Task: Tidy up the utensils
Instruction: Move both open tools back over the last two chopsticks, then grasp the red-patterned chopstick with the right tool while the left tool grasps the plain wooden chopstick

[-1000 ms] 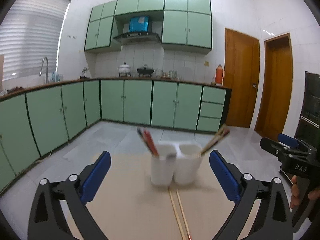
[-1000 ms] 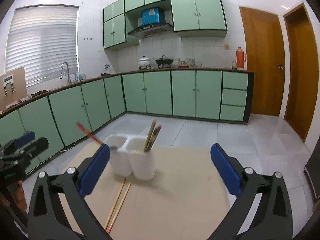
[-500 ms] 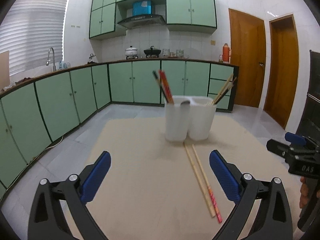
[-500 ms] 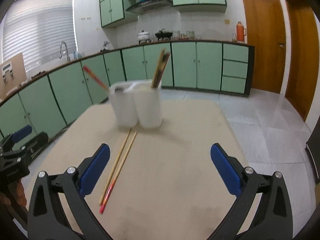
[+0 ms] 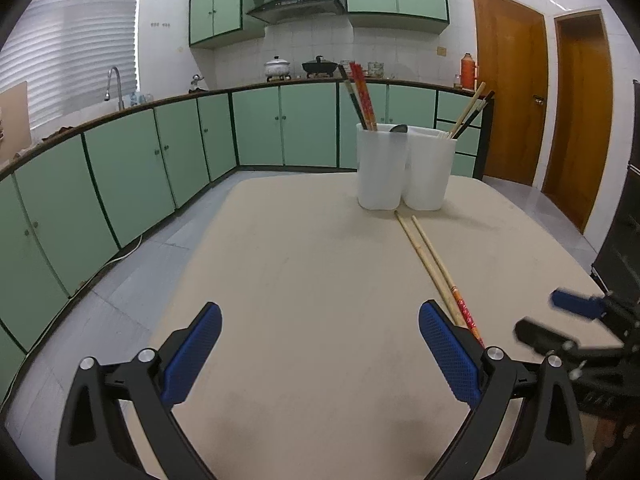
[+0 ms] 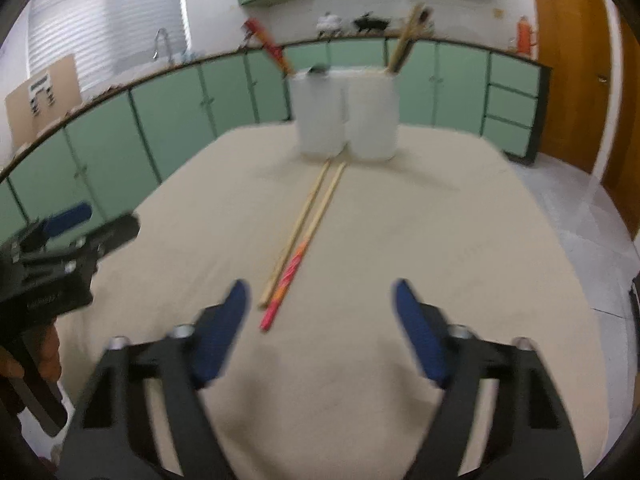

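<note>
Two white holder cups stand side by side at the far end of the beige table. The left cup holds red and dark chopsticks; the right one holds pale and dark ones. A pair of loose chopsticks, pale with red ends, lies on the table in front of the cups. My left gripper hangs open over the near table, the pair's red ends by its right finger. My right gripper is open, its jaws closing, nothing between them; the red ends lie just ahead of its left finger.
Green kitchen cabinets and a countertop with a sink tap run along the back and left. Wooden doors stand at the right. A dark appliance is at the table's right. A hand holds the left gripper.
Both grippers have sunk and tilted down toward the table, so the cups and loose chopsticks now sit higher in view. The right gripper's fingers have come closer together.
</note>
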